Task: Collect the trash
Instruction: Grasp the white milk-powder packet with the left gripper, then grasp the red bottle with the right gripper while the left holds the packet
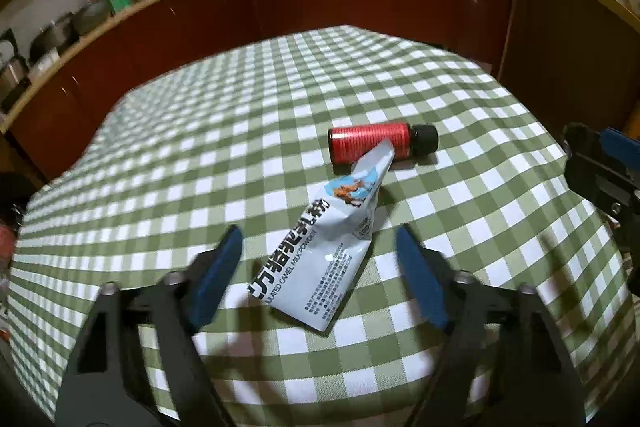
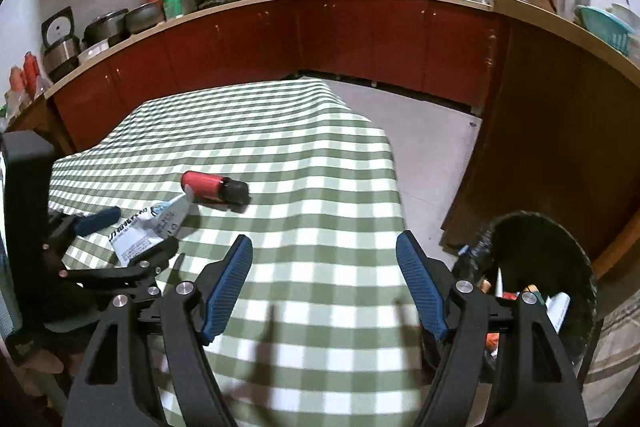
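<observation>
Left gripper (image 1: 320,259): jaws apart, lower centre of the left wrist view; the sachet lies between the blue pads, which do not press on it; nothing held

Right gripper (image 2: 325,283): jaws spread wide, lower centre of the right wrist view; only bare cloth between the pads; nothing held

Sachet (image 1: 320,259): white and pale blue milk powder packet, crumpled, flat on the tablecloth at centre of the left wrist view; its upper tip overlaps the bottle

Bottle (image 1: 372,143): small, red label, black cap, on its side just above the sachet, right of centre

Tablecloth (image 1: 200,131): green and white check, covers the table

Bin (image 2: 560,267): dark, round, lower right of the right wrist view, beside the table edge; scraps already inside

Background: red cabinets (image 2: 360,39) under a counter with pots along the top of both views
</observation>
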